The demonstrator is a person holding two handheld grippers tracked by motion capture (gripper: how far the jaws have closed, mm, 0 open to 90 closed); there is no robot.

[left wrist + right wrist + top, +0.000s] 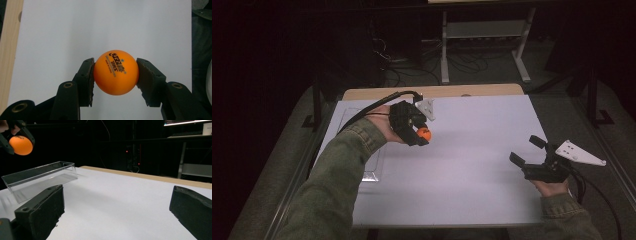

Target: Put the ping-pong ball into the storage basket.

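**A lit table in a dark room**

The white table top (472, 165) catches nearly all the light and fills the middle of the high view; a strip of bare wood (447, 91) runs along its far edge. Around it the room falls into near blackness. Grey floor (562, 100) shows on either side, brighter at the upper right of the frame. At the top centre stands a pale metal table frame (484, 35) with a low shelf, and dark cables (412, 65) tangle on the floor to its left. In the right gripper view, small red indicator lights (127, 151) glow in the dark at upper centre, and a lit monitor edge (185, 122) shows at the upper right corner.
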